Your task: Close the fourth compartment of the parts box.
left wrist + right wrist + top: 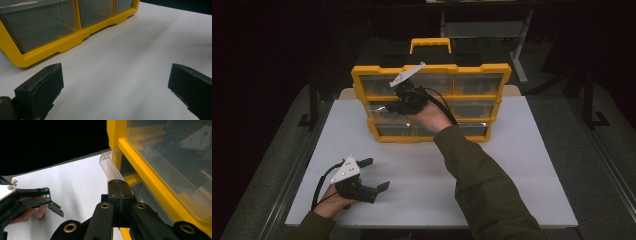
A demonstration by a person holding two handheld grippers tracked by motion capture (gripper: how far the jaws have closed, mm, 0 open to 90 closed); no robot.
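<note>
The yellow plastic organiser case with clear drawers (432, 102) is stood upright at the far middle of the white table (522, 165). The right gripper (398, 102) is held against the case's middle row, at its left side. In the right gripper view, its jaws are seen pressed together on the clear plastic edge of a drawer (111, 167) that is pulled slightly out of the yellow frame. The left gripper (374, 175) is held low over the table's near left, well apart from the case, jaws spread wide with nothing between them.
</note>
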